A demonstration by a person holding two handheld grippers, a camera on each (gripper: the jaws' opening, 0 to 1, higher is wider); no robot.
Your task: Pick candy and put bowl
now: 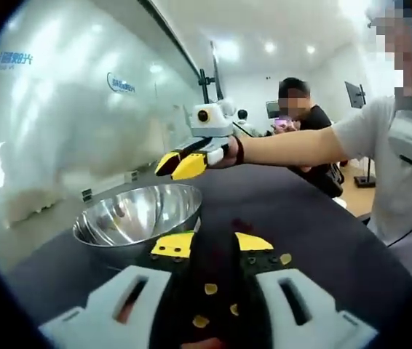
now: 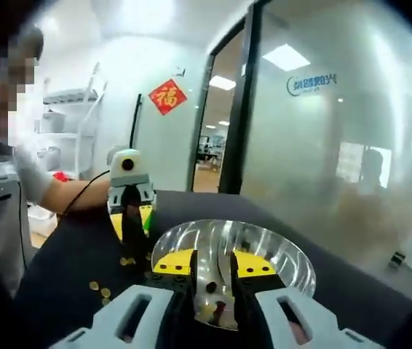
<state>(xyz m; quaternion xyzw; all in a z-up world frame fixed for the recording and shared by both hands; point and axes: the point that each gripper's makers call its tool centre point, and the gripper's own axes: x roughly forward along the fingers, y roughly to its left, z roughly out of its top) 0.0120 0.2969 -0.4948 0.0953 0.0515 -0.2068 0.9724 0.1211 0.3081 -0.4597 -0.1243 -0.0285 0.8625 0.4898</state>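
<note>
Fingers of your left gripper (image 1: 217, 251) are pressed together in the left gripper view, black pads meeting with no gap; a small dark-red spot sits at their tips, but you cannot tell whether that is a candy pinched there or one lying on the table beyond. The bowl (image 1: 139, 212), shiny metal, sits at about ten o'clock from those tips, close by, so a short carry would reach it.

Your right gripper (image 1: 184, 163) hangs past the bowl's far rim at twelve o'clock, its yellow jaws close together.

In the right gripper view, the right gripper (image 2: 213, 280) hovers over the bowl (image 2: 286, 256) with a narrow slot between its jaws and no candy visible there, which suggests a drop position. Loose candies (image 2: 100, 289) lie on the dark table (image 2: 68, 254) at nine o'clock, beside the left gripper (image 2: 133, 251).
</note>
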